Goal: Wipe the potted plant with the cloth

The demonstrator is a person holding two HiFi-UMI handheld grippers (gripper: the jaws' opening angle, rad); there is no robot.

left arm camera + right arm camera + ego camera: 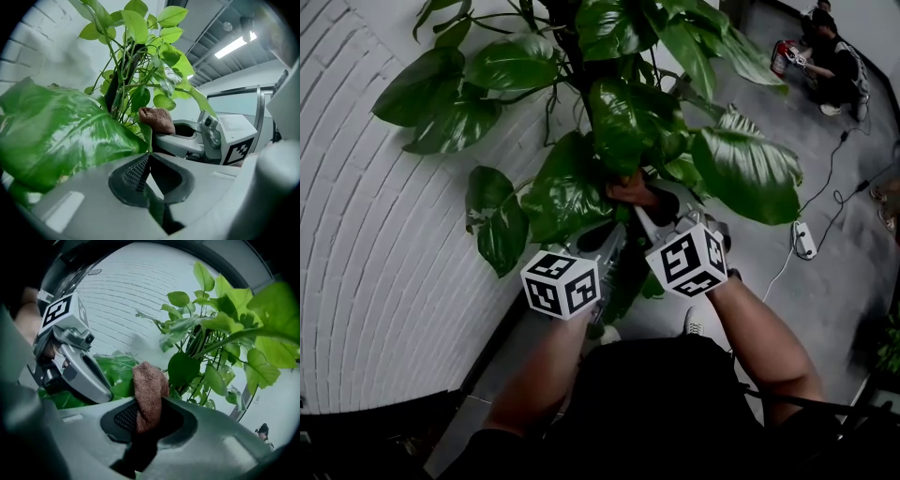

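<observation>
The potted plant (619,122) has big glossy green leaves on dark stems. My left gripper (611,236) is shut on the edge of one large leaf (61,136), and the leaf's green edge runs down between its jaws (149,157). My right gripper (645,214) is shut on a brown cloth (149,390). The cloth (630,192) bulges out past the jaw tips and sits against the same leaf (112,369), just beyond the left gripper (105,392). In the left gripper view the cloth (157,119) shows above the right gripper (161,136), close to the stems.
A white brick wall (375,262) runs close along the left of the plant. On the grey floor to the right lie a white power strip (804,239) and cables. A person (832,56) crouches far off at the top right.
</observation>
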